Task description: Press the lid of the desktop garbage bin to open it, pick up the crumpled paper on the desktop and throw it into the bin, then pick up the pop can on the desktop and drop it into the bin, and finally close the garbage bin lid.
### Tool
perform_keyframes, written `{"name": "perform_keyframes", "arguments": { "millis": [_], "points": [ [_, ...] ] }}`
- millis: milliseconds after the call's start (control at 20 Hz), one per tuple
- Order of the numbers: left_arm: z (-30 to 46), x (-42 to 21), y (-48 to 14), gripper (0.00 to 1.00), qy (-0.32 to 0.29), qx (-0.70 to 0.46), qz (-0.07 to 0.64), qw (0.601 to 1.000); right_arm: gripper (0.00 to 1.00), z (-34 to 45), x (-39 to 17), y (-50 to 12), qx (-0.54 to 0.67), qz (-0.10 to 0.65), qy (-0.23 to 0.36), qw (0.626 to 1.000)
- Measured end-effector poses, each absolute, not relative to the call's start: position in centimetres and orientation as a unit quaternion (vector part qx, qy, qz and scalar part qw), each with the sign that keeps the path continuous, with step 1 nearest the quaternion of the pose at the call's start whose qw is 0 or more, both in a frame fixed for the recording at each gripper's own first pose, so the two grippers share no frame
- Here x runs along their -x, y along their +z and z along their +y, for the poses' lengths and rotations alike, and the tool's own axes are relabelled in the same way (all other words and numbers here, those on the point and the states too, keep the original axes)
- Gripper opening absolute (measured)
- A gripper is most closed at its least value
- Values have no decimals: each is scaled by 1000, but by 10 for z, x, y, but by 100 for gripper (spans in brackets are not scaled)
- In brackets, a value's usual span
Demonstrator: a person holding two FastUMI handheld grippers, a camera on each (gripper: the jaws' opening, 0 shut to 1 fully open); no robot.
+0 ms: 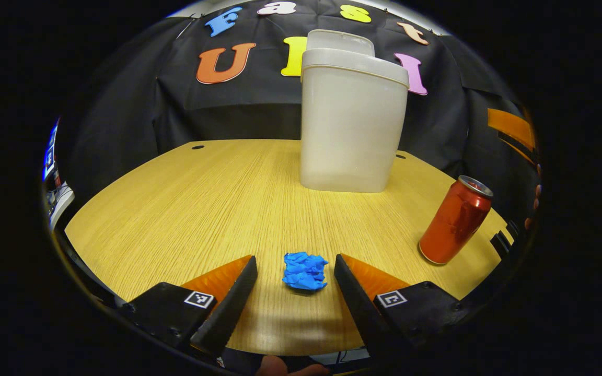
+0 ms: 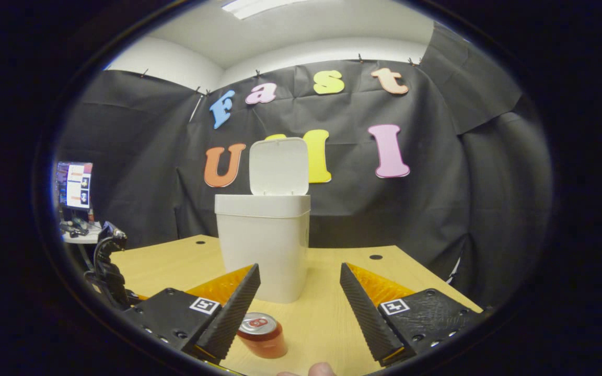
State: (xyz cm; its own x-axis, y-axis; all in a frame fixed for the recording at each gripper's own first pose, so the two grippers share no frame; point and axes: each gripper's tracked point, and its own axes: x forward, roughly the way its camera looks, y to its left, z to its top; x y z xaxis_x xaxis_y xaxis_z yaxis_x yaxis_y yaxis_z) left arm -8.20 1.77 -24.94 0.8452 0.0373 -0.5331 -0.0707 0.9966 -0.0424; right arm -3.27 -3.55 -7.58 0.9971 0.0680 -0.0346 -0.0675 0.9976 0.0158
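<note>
Operator: State of your left gripper?

Technician: Your left jaws stand wide apart. The crumpled paper lies on the counter between the two fingers, touching neither.

Operator: And beyond the paper?

Technician: In the left gripper view, the garbage bin stands upright toward the far edge of the counter, with its lid raised behind the rim. The pop can stands to the right of the paper, well apart from it and nearer than the bin.

Operator: State of your right gripper?

Technician: Your right jaws are also spread and hold nothing. In the right gripper view, the pop can stands low in front, just beside the left finger; whether they touch cannot be told. The garbage bin stands farther back, its lid upright and the mouth uncovered.
</note>
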Motion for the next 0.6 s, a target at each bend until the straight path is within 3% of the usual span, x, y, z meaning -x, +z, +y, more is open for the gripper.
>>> {"name": "perform_keyframes", "arguments": {
  "millis": [50, 100, 150, 350, 400, 450, 550, 600],
  "points": [
    [19, 82, -249, 96, 29, 22, 274, 961, 98, -37, 33, -79, -9, 21, 32, 999],
    [19, 82, -250, 95, 29, 15, 273, 962, 93, -39, 35, -83, -8, 24, 28, 999],
    [20, 82, -250, 91, 32, 13, 273, 961, 98, -40, 38, -85, -9, 26, 25, 999],
    [27, 82, -250, 74, 46, 10, 265, 963, 96, -39, 45, -88, -13, 25, 19, 999],
    [28, 82, -251, 79, 49, 10, 261, 964, 94, -40, 46, -88, -10, 24, 18, 999],
    [29, 81, -251, 64, 52, 9, 257, 965, 94, -39, 47, -87, -9, 23, 18, 1000],
    [30, 81, -251, 51, 54, 7, 253, 966, 94, -39, 47, -87, -9, 21, 17, 1000],
    [31, 81, -250, 49, 54, 6, 251, 966, 96, -40, 47, -88, -11, 22, 16, 1000]
  ]
}}
